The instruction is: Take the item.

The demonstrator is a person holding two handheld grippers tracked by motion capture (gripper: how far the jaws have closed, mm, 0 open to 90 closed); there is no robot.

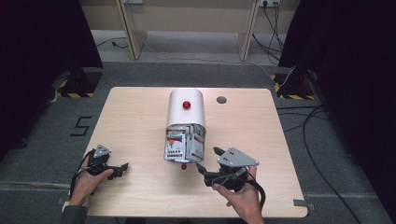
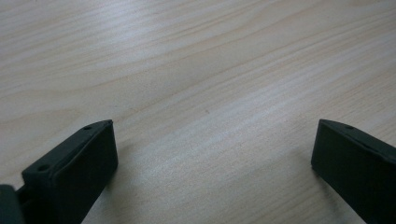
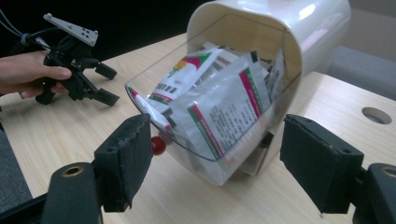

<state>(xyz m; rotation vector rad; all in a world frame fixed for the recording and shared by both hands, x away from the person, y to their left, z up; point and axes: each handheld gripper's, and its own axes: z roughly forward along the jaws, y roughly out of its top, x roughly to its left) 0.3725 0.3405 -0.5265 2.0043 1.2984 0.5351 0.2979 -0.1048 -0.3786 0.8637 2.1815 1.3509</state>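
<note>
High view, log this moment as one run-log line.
white dispenser box with clear flap: mid-table, sachets inside | right gripper: open, facing flap, not touching | left gripper: open, over bare wooden table

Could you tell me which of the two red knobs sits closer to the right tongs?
The lower red knob, at the clear flap's edge, beside the right tongs; the other red knob sits atop the white cover.

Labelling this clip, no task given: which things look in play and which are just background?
Likely in play:
- white bin, its clear door hanging open
- sachets inside it
- right gripper, open, beside the door
- left gripper, open, over bare table

Background:
- table hole
- floor cables
- "5" floor mark
</note>
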